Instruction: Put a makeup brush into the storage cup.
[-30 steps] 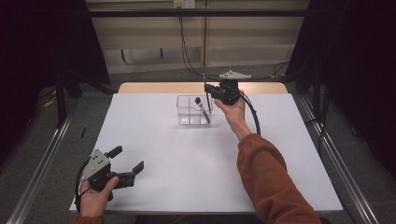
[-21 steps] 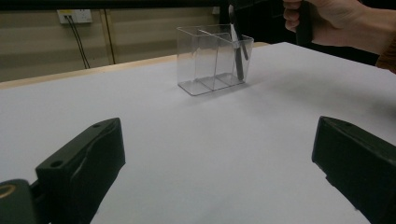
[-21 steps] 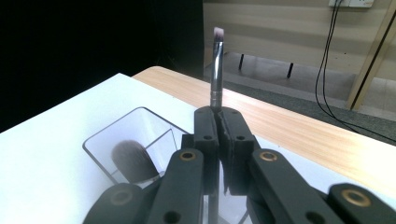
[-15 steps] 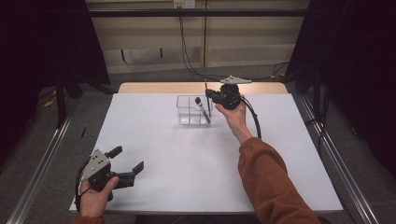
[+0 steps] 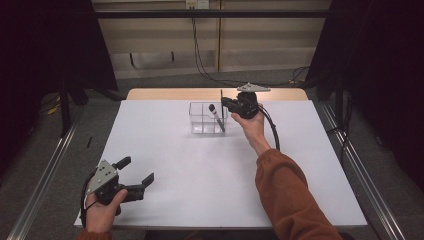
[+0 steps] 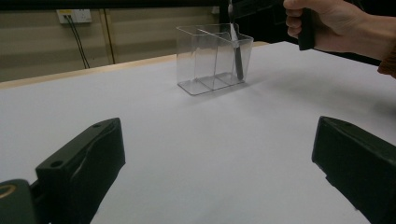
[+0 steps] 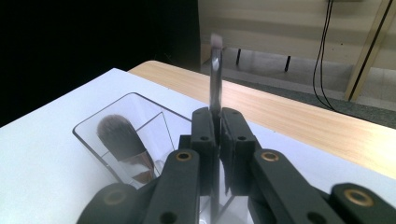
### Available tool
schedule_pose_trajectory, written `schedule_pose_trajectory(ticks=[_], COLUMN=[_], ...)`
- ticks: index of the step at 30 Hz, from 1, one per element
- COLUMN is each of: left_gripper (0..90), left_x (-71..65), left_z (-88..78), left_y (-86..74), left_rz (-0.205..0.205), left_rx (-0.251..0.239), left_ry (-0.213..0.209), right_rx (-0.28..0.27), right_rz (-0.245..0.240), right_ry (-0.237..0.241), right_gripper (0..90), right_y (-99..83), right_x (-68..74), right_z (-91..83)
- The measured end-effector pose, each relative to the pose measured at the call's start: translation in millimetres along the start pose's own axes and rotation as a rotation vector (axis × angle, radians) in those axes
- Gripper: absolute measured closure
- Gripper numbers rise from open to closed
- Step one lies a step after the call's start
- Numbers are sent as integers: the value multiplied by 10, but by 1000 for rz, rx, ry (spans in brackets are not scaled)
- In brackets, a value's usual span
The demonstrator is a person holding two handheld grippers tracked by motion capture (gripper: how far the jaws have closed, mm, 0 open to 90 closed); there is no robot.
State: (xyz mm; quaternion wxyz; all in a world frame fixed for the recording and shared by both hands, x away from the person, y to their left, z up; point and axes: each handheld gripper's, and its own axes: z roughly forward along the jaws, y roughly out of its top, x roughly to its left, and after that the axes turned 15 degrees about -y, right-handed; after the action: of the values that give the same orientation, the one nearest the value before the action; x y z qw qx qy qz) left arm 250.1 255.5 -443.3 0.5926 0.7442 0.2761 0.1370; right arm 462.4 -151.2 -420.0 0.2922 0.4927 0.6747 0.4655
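I see the white surface [image 5: 200,165] evenly lit from above, dark room around it. Soft shadow beside the clear organizer [image 6: 212,58]. Thin brush [image 7: 215,79] tip blurred, near fingers [image 7: 205,135] soft.

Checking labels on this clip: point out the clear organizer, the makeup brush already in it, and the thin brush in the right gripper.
clear organizer [image 5: 201,126], high view, front wall.
makeup brush [image 7: 119,131], right gripper view, bristle head.
thin brush [image 7: 215,84], right gripper view, shaft above the jaws.

The thin brush [image 7: 215,79] has a blurred tip, its lower shaft hidden between the jaws.
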Motion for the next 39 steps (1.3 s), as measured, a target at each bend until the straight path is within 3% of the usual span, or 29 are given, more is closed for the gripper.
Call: schedule_pose_trajectory(ticks=[14,17,21,29,33,39], left_gripper=[25,25,25,25,25,25], left_x=[4,11,18,35,49,32], left_z=[-1,-5,3,38,25,16], left_y=[1,-1,2,3,-5,6], left_rz=[-1,-2,-11,-17,-21,-13], left_rx=[-2,-2,-8,-1,1,-2], left_ry=[4,5,10,9,16,14], right_rx=[-16,-28,-32,-62,-67,-75], right_rz=[3,2,-6,6,-14,5], right_ry=[23,22,15,37,49,74], right_gripper=[719,650,456,228,107,93], right_y=[1,12,-7,-20,-53,-108], right_x=[-1,-31,-64,-86,-108,-139], right_z=[-67,-106,-144,-226,-267,-329])
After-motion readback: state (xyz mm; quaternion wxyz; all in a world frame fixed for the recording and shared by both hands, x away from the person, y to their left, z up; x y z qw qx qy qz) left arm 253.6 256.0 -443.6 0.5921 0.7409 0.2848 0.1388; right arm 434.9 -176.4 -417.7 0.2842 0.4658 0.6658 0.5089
